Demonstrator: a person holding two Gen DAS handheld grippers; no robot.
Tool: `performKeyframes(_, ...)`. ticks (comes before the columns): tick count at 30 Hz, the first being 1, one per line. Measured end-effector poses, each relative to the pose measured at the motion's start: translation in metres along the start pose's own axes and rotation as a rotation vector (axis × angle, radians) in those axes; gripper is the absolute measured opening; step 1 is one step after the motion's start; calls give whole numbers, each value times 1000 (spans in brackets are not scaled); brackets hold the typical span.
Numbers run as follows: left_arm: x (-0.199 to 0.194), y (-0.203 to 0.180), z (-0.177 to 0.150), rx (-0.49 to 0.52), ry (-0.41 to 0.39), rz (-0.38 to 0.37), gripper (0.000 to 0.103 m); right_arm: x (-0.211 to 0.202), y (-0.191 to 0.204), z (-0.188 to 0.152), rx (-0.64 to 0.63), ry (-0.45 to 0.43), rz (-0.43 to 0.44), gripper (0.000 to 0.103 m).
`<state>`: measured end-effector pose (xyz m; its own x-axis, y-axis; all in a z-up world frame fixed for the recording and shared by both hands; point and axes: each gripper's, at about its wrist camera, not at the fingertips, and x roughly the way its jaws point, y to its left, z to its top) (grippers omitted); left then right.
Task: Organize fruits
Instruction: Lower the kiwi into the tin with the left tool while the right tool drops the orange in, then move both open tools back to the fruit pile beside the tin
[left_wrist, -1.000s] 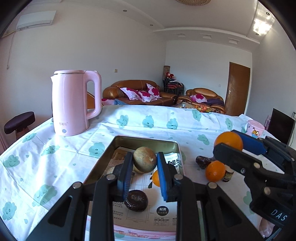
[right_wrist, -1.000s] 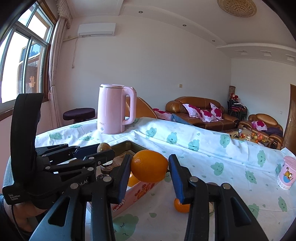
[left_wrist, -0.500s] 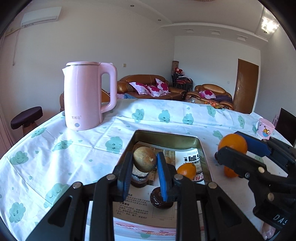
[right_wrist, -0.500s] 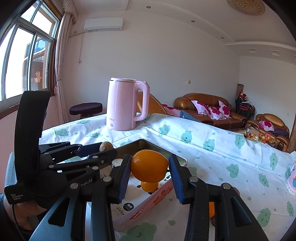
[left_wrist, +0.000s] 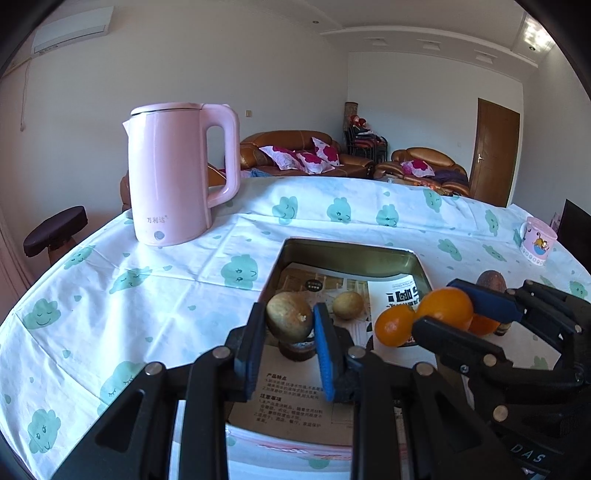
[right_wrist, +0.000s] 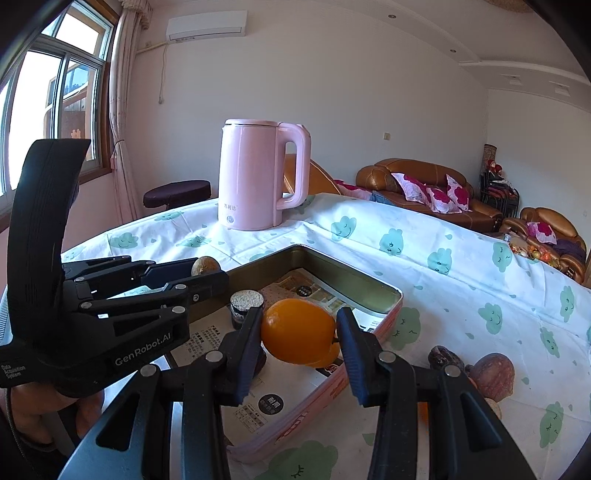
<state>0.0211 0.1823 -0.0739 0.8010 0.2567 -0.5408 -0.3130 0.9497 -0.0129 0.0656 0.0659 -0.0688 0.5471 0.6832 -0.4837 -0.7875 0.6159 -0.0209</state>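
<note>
Left gripper (left_wrist: 290, 321) clamps brownish fruit (left_wrist: 289, 318), maybe kiwi; right gripper (right_wrist: 299, 332) clamps orange (right_wrist: 298, 330)

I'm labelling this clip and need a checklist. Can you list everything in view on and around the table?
kettle: one, pink, far left on table.
tin tray: one, metal, paper-lined, table centre.
brown fruit: one, in left gripper.
orange: one, in right gripper over tray.
small orange: one, in tray.
yellowish fruit: one, in tray.
dark fruits: two, brown, on tablecloth right of tray.
mug: one, pink, far right.
tablecloth: white, green clouds.
sofas: brown, background.
stool: dark, left.
left gripper: black, shut.
right gripper: black, shut.
</note>
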Motion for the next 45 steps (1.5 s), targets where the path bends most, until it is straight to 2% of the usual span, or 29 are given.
performKeyframes(12,13,-1,-1,16,79,-27,29,20,-4,-1,21,108,13,44)
performKeyframes(16,12,-1,-1,14,77,-11,41,21,-6,-1,30,113,16,45)
performKeyframes(17,12,0,-1,8,77,-9,41,22,-5,-1,27,116,21,53)
performKeyframes(18,13,1,-1,4,79,-14,41,23,-5,-1,28,120,20,55)
performKeyframes(24,10,1,-1,3,61,-11,51,21,-8,-2,53,106,10,63)
performKeyframes(25,9,1,-1,-1,55,-10,56,20,-9,-2,58,100,6,63)
performKeyframes(26,8,2,-1,-7,52,-2,66,17,-11,-2,63,92,2,64)
performKeyframes(28,6,2,-1,-17,47,-3,76,12,-14,-3,77,75,-3,65)
performKeyframes(29,6,1,-1,-19,45,-15,78,8,-17,-4,86,67,-3,66)
performKeyframes(32,3,-10,-1,3,39,-27,78,-2,-24,-6,102,40,-29,70)
performKeyframes(38,2,-29,-1,48,32,-21,78,-20,-44,-13,126,11,-89,71)
performKeyframes(42,1,-35,-1,62,32,-12,78,-28,-57,-17,163,1,-93,71)
performKeyframes(45,-3,-39,1,72,22,-6,82,-32,-60,-18,163,-8,-103,71)
